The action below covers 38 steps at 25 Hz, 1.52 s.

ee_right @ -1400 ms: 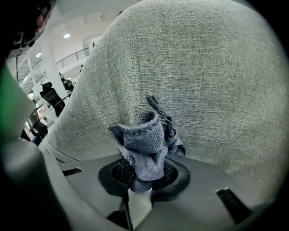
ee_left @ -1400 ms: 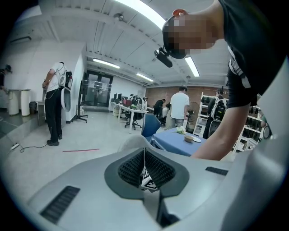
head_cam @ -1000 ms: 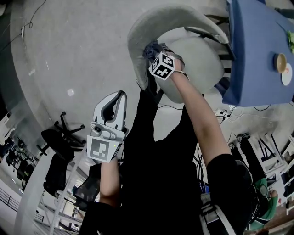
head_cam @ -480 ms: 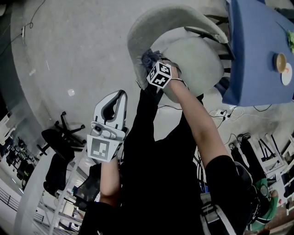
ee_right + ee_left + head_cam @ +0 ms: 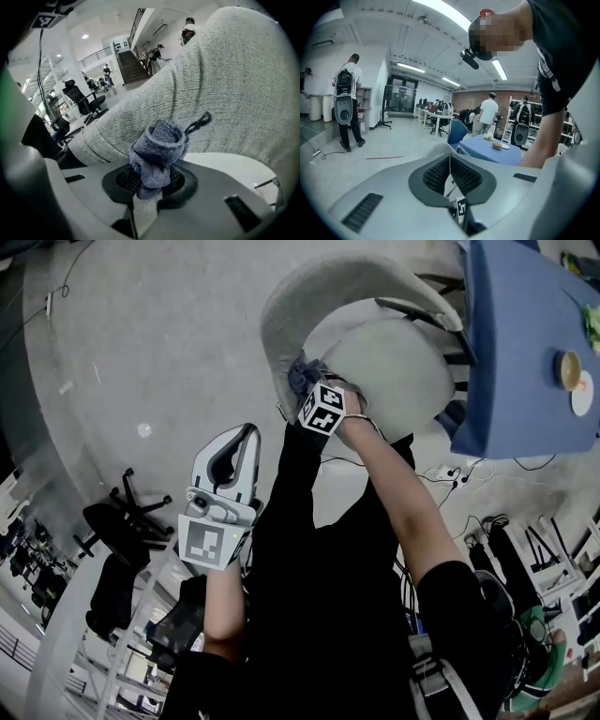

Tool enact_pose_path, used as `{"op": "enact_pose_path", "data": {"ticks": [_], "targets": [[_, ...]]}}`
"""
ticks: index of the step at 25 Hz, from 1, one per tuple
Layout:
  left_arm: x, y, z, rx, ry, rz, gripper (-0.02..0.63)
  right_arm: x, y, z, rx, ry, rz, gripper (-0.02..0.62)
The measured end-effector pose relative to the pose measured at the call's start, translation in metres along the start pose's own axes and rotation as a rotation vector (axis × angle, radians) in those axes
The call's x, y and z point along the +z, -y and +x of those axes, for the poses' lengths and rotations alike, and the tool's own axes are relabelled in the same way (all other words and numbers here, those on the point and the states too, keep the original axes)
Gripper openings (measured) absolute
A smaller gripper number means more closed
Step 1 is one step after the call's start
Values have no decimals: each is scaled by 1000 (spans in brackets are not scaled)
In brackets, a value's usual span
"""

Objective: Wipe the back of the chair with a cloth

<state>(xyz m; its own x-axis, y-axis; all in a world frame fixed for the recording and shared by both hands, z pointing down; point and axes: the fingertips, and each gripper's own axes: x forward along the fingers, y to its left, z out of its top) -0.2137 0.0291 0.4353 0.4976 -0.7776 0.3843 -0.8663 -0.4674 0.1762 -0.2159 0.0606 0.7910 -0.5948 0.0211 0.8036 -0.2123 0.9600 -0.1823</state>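
Observation:
A grey fabric chair stands below me, its curved back wrapping round the seat. My right gripper is shut on a bunched blue-grey cloth and holds it against the left part of that back. In the right gripper view the cloth sticks up from the jaws of the right gripper and touches the woven chair back. My left gripper hangs apart over the floor, left of the chair, jaws closed together with nothing in them; the left gripper points across the room.
A table with a blue cover stands tight against the chair's right side, a bowl on it. Cables lie on the floor near it. A black office chair is at the left. People stand in the room.
My right gripper has slid the cloth along the chair back's left side, down toward me. The left gripper has stayed where it was.

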Motion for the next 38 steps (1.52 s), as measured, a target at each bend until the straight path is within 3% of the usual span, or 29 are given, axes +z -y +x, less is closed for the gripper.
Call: {"op": "enact_pose_path", "data": {"ticks": [17, 28, 34, 38], "targets": [[20, 18, -9, 6, 32, -9, 27, -1, -34, -51, 38, 29, 57, 94], [74, 51, -21, 13, 113, -23, 27, 22, -37, -151, 8, 107, 114, 94], [84, 71, -22, -17, 83, 38, 26, 41, -19, -217, -45, 221, 175, 94], [120, 80, -26, -17, 103, 76, 27, 54, -4, -272, -62, 276, 184, 94]]}}
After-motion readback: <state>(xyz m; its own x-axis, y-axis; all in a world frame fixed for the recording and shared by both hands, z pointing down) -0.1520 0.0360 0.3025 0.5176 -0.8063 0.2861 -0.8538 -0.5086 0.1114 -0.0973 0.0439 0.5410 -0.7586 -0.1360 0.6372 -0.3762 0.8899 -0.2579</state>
